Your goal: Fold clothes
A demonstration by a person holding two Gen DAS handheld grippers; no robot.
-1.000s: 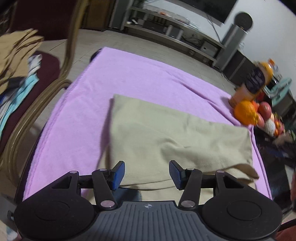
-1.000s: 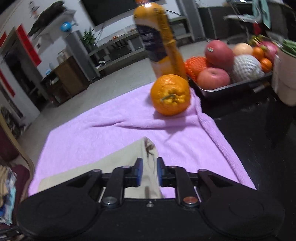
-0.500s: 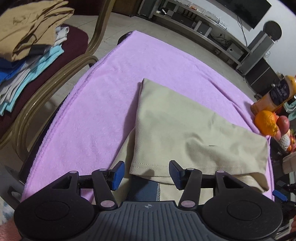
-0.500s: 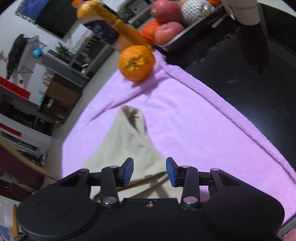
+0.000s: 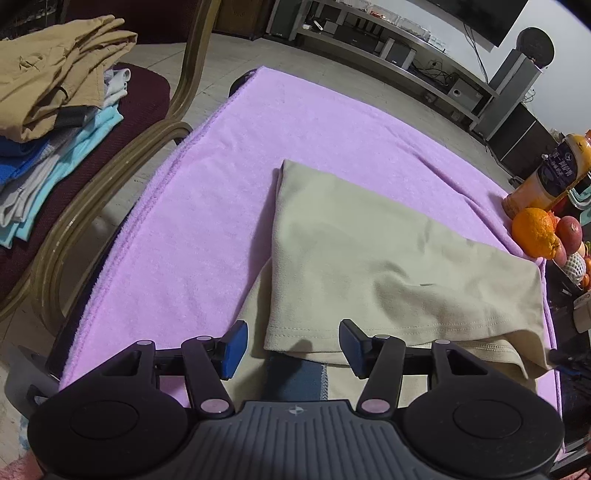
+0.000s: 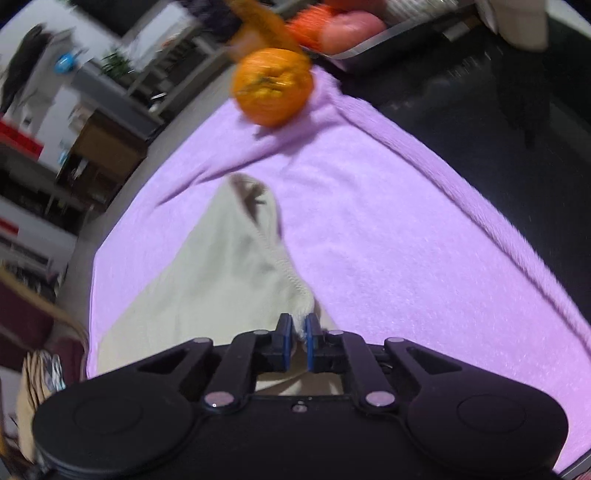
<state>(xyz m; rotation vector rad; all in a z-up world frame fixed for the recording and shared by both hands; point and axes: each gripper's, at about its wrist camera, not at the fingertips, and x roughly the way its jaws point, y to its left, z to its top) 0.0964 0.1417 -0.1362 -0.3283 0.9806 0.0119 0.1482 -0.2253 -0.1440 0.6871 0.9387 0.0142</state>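
Beige T-shirt (image 5: 369, 258), folded over on itself, lies on the lilac towel (image 5: 229, 206) that covers the table, filling the towel's middle and 4 o'clock part in the left wrist view. Its stitched hem edge runs just ahead of the left gripper (image 5: 293, 343), whose blue-padded fingers (image 5: 232, 347) stand wide apart over the cloth, holding nothing; a dark blue patch of the garment shows between them at 6 o'clock. The right gripper (image 6: 299, 343) has its pads drawn close together on a bunched fold of the same shirt (image 6: 229, 273), the fabric rising from there toward 11 o'clock in its blurred view. An orange (image 5: 535, 232) sits on the towel's edge at 3 o'clock of the left view, just beside a juice bottle (image 5: 546, 173) and a tray of apples (image 6: 354, 26). At 9 to 10 o'clock a chair (image 5: 122, 147) carries a stack of folded clothes (image 5: 51, 92), tan on top, blues beneath.
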